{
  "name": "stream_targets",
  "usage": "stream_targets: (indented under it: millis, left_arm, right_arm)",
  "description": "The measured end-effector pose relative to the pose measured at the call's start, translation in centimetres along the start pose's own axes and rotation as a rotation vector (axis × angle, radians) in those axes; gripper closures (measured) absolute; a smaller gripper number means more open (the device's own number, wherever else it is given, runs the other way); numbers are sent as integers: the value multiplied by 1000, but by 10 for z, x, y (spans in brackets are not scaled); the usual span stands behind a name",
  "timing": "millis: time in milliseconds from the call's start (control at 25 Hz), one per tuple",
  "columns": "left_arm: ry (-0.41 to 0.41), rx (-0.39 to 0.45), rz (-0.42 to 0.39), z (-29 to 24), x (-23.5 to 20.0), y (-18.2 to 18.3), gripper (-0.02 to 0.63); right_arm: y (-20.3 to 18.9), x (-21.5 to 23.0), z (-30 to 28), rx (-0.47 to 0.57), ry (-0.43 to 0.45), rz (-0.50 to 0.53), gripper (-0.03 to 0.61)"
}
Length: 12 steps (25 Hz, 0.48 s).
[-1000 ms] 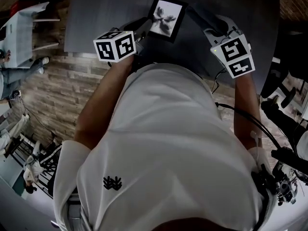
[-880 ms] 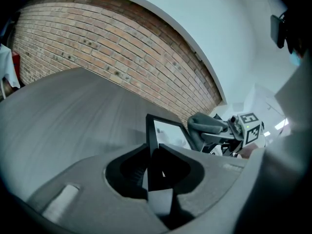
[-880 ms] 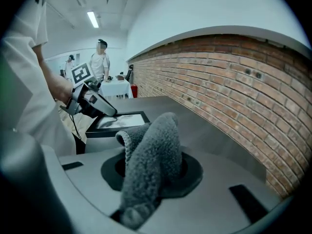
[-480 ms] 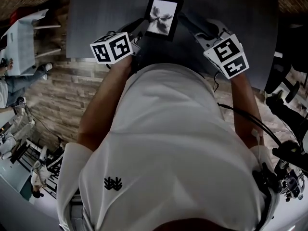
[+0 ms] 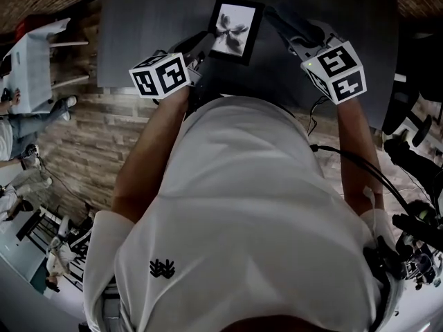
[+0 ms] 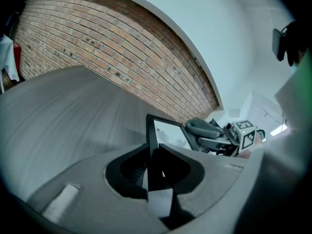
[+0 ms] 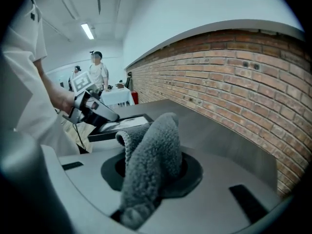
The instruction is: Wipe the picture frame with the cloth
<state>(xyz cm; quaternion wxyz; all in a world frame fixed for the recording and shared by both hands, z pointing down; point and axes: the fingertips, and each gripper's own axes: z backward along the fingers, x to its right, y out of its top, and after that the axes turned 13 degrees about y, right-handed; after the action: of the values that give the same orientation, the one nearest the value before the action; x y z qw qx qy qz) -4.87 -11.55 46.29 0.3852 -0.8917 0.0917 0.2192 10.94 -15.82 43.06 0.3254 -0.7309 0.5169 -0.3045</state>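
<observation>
Two-handed hold, no wiping yet.
Gripping picture frame (image 6: 168, 131) edge with left tool (image 6: 153, 164), cloth (image 7: 161, 135) with right tool (image 7: 152, 161), near frame, seemingly not touching.

picture frame (image 5: 234, 30) | left tool (image 5: 202, 45) at its edge | right tool (image 5: 280, 18) beside

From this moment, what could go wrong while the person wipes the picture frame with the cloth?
1. The left gripper holds the picture frame by one thin edge only, so pressure from wiping may twist it or make it slip out.
2. The cloth is bunched between the jaws of the right gripper. If it is pushed aside, a bare jaw might touch the frame and scratch it.
</observation>
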Motion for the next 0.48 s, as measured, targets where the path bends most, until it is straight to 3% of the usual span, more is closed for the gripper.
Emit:
stream_targets:
  millis: [120, 480]
  left_arm:
    - [-5, 0, 3, 3, 3, -3, 540]
    - [45, 43, 77, 10, -13, 2, 540]
  right_arm:
    - [2, 7, -2, -3, -1, 2, 488]
    - [-2, -65, -14, 16, 159, 34, 488]
